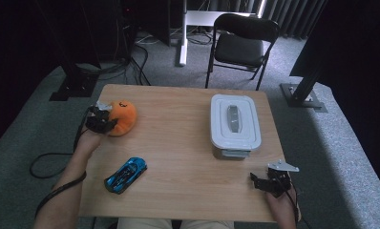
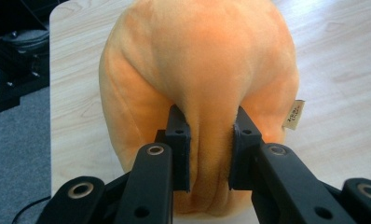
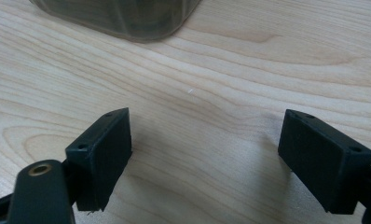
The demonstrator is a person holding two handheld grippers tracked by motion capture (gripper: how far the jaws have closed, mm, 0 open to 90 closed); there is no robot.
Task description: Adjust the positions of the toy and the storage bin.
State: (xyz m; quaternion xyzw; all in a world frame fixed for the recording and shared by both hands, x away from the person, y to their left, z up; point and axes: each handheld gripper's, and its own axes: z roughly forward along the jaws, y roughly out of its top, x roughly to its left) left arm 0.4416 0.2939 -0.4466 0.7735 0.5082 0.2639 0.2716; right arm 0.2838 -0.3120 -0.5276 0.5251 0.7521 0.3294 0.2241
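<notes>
My left fingers [image 2: 207,149] pinch a fold of the round orange plush toy [image 2: 197,70]; right fingers [image 3: 204,158] wide open, empty above the worktop [image 3: 211,70].

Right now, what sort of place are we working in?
Probably a lab or recording studio: a wooden table on grey carpet, ringed by black rig stands, with cables and a folding chair behind.
</notes>
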